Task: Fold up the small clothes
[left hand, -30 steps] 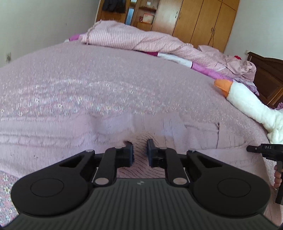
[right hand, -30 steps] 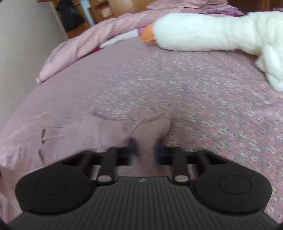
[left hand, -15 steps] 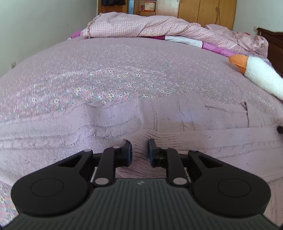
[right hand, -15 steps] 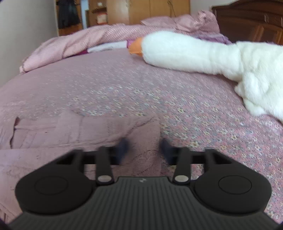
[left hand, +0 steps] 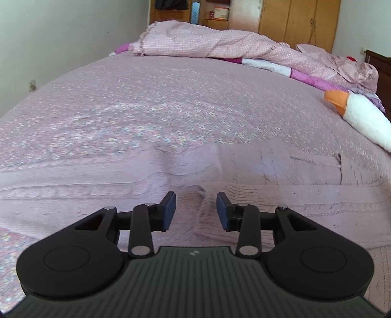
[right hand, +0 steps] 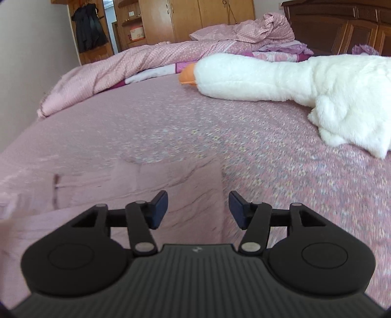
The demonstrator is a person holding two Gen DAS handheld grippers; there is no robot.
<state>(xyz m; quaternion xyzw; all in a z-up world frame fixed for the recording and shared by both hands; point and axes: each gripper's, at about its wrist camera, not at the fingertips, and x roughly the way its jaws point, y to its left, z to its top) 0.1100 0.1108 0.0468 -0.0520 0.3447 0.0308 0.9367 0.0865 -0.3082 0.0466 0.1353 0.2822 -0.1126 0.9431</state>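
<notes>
A pale pink knitted garment (left hand: 256, 176) lies spread flat across the near part of the bed, folded over itself along its far edge. My left gripper (left hand: 196, 210) hovers open over its middle, a raised ridge of knit between the fingers but not clamped. In the right wrist view the same garment (right hand: 171, 186) ends at a straight right-hand edge. My right gripper (right hand: 198, 209) stands open above that edge, with nothing held.
The bed carries a pink flowered cover (left hand: 171, 102). A white plush goose (right hand: 305, 80) with an orange beak lies to the right. A rumpled pink checked duvet (left hand: 220, 41) is heaped at the far end. Wooden wardrobes (left hand: 293, 22) stand behind.
Both grippers have opened and let go of the knit they pinched a second ago. The garment's right part now lies flat where the right gripper had lifted it.
</notes>
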